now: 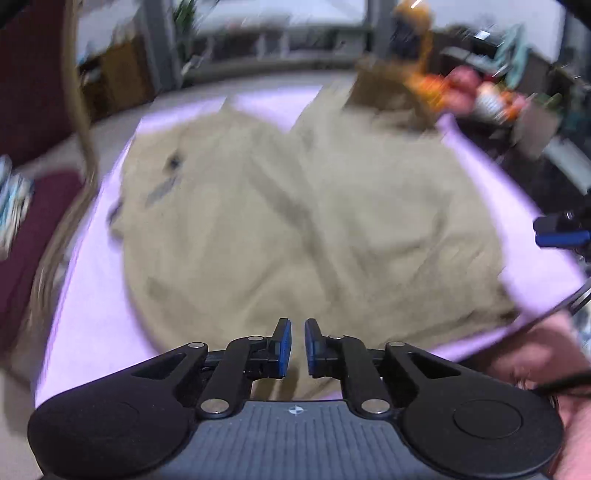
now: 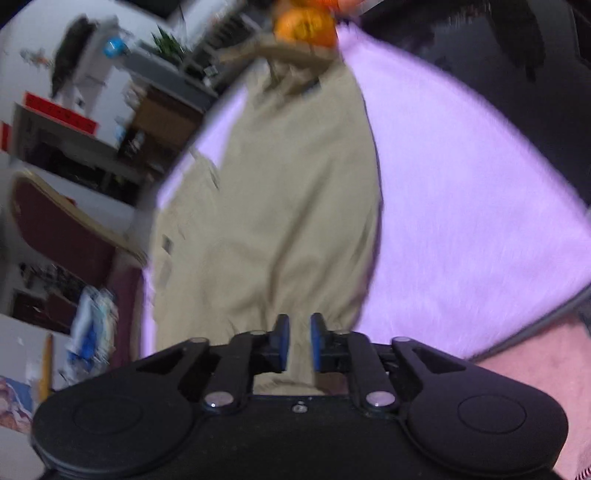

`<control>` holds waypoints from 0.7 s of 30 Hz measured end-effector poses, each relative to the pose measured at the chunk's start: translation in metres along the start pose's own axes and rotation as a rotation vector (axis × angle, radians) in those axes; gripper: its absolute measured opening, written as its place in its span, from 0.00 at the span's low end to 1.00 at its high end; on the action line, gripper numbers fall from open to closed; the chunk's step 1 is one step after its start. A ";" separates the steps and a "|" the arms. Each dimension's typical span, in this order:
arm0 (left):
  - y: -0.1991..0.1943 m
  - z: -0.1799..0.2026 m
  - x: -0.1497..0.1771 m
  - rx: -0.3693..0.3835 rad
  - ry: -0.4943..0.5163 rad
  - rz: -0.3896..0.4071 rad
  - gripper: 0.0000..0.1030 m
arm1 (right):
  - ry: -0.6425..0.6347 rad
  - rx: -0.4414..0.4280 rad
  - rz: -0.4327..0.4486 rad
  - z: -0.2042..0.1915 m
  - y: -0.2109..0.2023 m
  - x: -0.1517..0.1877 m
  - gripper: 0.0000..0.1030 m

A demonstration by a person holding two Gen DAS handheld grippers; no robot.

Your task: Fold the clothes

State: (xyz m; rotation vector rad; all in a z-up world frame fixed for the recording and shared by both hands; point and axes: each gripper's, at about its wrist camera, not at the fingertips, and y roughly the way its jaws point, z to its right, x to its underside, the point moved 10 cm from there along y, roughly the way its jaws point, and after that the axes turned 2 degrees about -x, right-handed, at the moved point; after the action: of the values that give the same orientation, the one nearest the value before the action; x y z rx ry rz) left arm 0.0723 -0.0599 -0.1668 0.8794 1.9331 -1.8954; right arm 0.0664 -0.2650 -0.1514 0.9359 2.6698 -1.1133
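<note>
Khaki trousers (image 1: 295, 206) lie spread over a lilac-covered table (image 1: 96, 295). My left gripper (image 1: 297, 326) is at their near edge. Its blue pads stand a narrow gap apart, and khaki cloth runs up between them. In the right wrist view one trouser leg (image 2: 280, 206) stretches away along the table (image 2: 461, 203). Its gathered cuff sits at my right gripper (image 2: 300, 321), with cloth filling the gap between the pads. The right gripper (image 1: 557, 230) also shows at the right edge of the left wrist view. Both views are blurred.
A maroon chair (image 2: 62, 229) stands off the table's left side. Orange items (image 2: 306, 24) and a brown bag (image 1: 384, 92) sit at the far end. Shelves and furniture line the room behind. A person's hand (image 1: 535, 354) shows beside each gripper body.
</note>
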 end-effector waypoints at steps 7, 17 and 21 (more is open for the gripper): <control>-0.004 0.078 -0.061 0.092 0.105 0.082 0.37 | -0.051 -0.044 0.245 -0.027 -0.112 -0.071 0.39; 0.054 0.190 -0.082 0.137 0.243 -0.022 0.47 | 0.065 -0.093 0.377 0.018 -0.167 -0.091 0.58; 0.084 0.201 -0.073 0.111 0.231 -0.105 0.47 | 0.133 -0.106 0.391 0.044 -0.167 -0.095 0.59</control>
State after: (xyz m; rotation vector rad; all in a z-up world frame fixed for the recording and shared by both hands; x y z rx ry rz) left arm 0.1383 -0.2759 -0.2075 1.0930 2.0570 -2.0575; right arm 0.0403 -0.4331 -0.0521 1.4730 2.4547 -0.8416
